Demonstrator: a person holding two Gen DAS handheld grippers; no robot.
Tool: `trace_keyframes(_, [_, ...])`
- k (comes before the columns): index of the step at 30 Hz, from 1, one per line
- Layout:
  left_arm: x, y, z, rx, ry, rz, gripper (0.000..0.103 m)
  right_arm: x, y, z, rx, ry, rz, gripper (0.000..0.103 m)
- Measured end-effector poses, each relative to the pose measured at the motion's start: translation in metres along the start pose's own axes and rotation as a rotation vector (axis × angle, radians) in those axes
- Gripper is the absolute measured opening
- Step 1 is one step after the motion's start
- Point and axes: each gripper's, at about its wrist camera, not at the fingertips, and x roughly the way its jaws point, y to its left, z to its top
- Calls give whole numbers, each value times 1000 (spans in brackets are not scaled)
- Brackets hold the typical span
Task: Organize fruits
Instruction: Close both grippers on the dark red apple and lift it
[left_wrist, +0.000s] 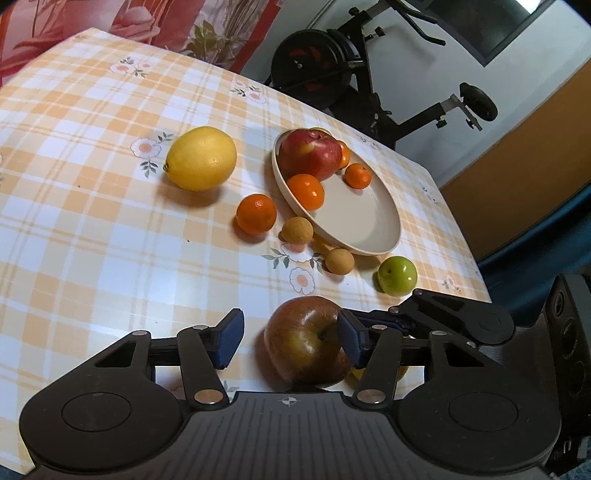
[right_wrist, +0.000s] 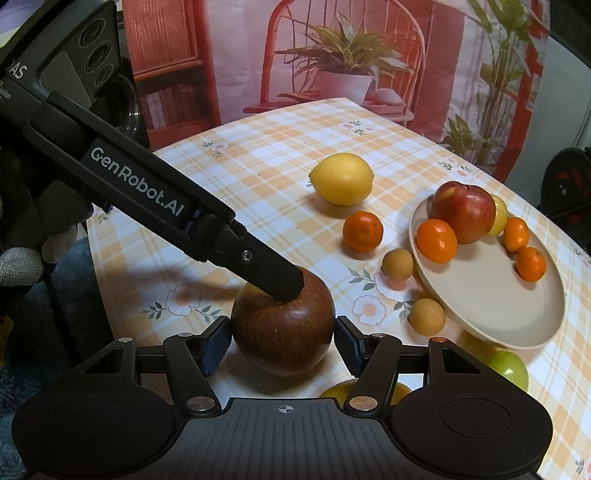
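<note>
Looking through my left wrist view, I see the left gripper (left_wrist: 291, 341) with fingers spread, one touching the dark red-brown apple (left_wrist: 304, 339) on the checked counter (left_wrist: 92, 221), while the right wrist view shows my right gripper (right_wrist: 282, 341) pinching that apple, so I judge the next move is lifting it into the beige shallow bowl (right_wrist: 491, 295).

An exercise bike (left_wrist: 332, 70) stands behind the table (left_wrist: 92, 221).
</note>
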Motion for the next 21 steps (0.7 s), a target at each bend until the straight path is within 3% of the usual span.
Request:
trace_keyframes(9, [6, 1, -1, -6, 16, -28, 57, 2, -5, -3, 23, 8, -4, 57])
trace_keyframes(15, [6, 8, 0, -40, 10, -57, 47, 1, -6, -4, 26, 8, -1, 57])
trace_keyframes(21, [8, 8, -1, -59, 6, -78, 47, 3, -8, -6, 30, 13, -2, 57])
